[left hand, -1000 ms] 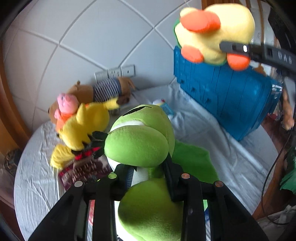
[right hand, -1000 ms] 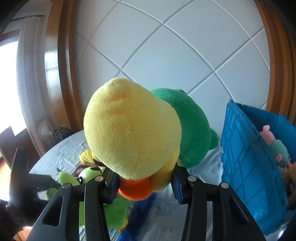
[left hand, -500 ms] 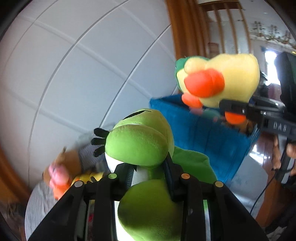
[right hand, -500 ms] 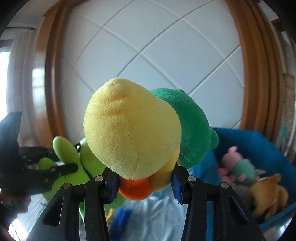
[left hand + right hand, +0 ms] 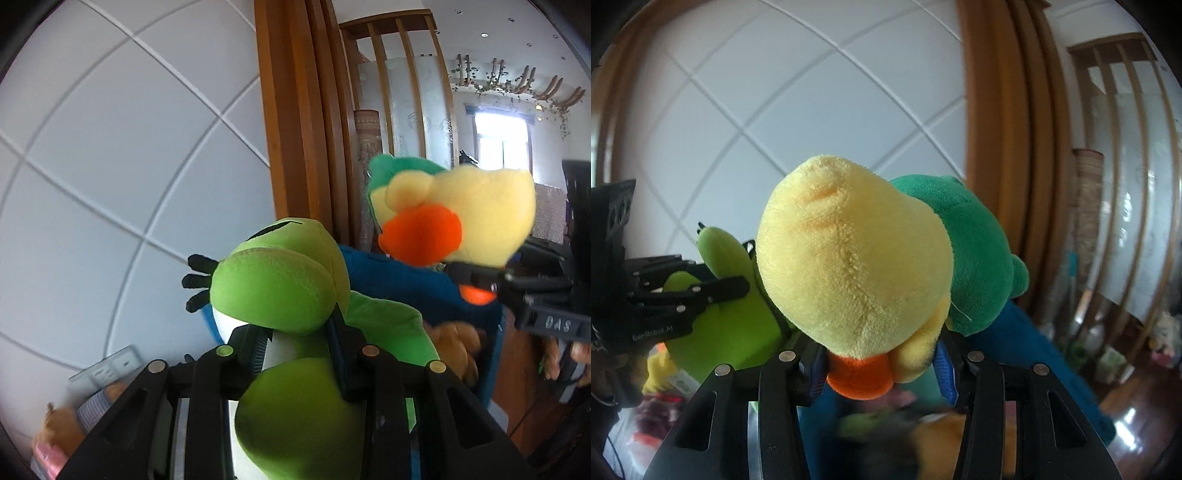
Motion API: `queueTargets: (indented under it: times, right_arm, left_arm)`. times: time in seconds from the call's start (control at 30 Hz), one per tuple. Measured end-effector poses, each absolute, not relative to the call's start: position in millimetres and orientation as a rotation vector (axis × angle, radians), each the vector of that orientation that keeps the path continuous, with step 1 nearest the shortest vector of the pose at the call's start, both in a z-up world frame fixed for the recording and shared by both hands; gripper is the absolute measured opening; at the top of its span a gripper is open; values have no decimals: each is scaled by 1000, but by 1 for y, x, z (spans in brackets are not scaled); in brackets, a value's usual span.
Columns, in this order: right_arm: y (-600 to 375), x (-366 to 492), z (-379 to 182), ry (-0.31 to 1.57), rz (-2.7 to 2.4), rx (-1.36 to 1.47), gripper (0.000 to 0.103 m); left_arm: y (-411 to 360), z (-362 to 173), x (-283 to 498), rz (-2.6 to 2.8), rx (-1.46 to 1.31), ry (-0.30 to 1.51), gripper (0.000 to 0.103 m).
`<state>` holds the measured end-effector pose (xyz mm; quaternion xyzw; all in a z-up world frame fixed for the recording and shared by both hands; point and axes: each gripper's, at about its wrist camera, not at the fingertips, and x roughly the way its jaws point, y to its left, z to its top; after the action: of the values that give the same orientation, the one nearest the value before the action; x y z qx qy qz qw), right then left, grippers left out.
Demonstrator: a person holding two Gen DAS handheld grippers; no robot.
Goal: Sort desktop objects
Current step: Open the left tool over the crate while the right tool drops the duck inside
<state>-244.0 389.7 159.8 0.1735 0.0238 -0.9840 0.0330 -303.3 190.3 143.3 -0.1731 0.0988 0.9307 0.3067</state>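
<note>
Held both toys high to clear blue bin (image 5: pixel 406 291) rim: left gripper (image 5: pixel 299 332) clamped on green frog plush (image 5: pixel 280 284), right gripper (image 5: pixel 882 354) pinching yellow duck plush (image 5: pixel 853 266).

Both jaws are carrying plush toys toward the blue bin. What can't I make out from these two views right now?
- Blue bin contents: left view, green frog toy and yellow duck toy cover it; right view, motion blur.
- Table surface: cut off by both lower edges.
- Brown toy in the bin: blurred, partly hidden.
</note>
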Motion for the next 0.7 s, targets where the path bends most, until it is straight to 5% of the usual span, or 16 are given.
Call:
queueTargets:
  times: [0.37, 0.47, 0.53, 0.6, 0.7]
  right_arm:
    - [482, -340, 131, -106, -3080, 750, 61]
    - [486, -332, 139, -118, -3087, 690, 66]
    - [484, -325, 146, -108, -3090, 643, 79]
    - [479, -313, 153, -117, -3086, 595, 82]
    - [473, -296, 160, -158, -3059, 535, 82]
  left_arm:
    - [286, 130, -389, 2462, -542, 328, 37]
    - [290, 130, -387, 2463, -488, 333, 51]
    - [286, 140, -378, 2485, -400, 315, 59]
    - [276, 157, -365, 2486, -317, 283, 84]
    - [266, 175, -345, 2500, -222, 288, 101]
